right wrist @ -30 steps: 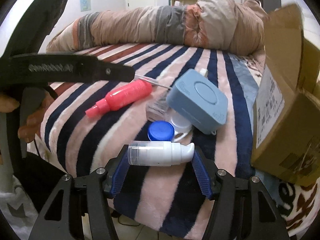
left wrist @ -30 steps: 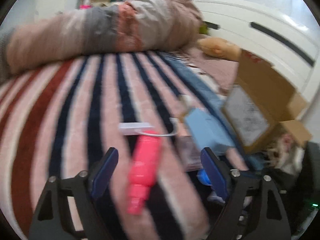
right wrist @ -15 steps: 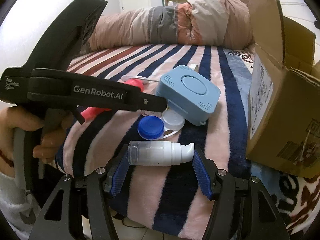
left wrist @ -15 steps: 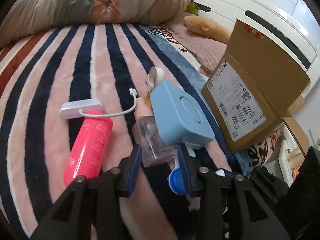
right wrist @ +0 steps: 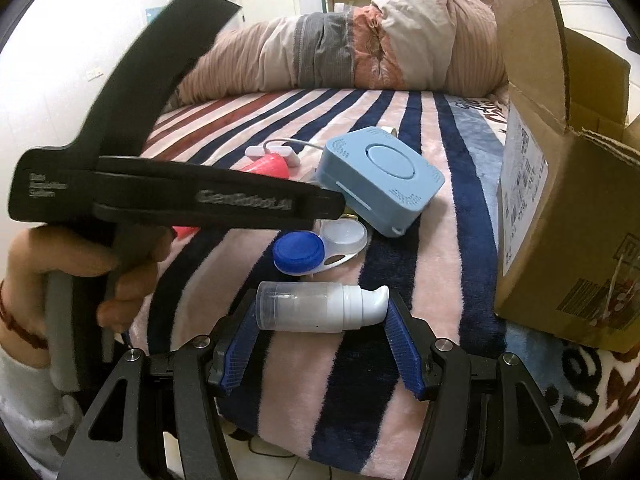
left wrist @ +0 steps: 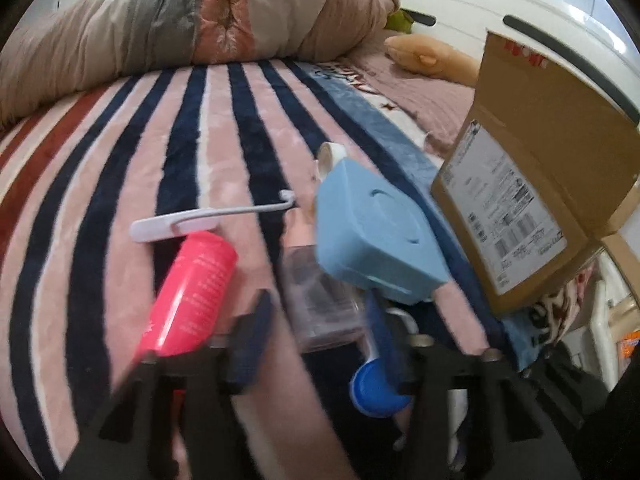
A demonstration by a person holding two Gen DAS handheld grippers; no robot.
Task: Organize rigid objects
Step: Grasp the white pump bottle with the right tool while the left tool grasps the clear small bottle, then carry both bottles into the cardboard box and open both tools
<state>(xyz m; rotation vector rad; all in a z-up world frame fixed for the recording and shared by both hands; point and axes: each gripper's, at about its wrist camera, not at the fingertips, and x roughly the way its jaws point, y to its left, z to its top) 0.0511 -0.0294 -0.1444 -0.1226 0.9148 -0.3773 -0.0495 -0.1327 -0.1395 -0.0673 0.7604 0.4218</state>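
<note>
The left gripper (left wrist: pixel 316 320), clamped on the clear bottle (left wrist: pixel 320 300), has lifted slightly; the right gripper (right wrist: pixel 322 332) still grips the pump bottle (right wrist: pixel 320 307).

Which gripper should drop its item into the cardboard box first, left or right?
Right, probably. The right gripper is shut on the white pump bottle, with the open cardboard box just to its right. The left gripper only straddles the clear bottle, blurred, wedged against the blue case.
</note>
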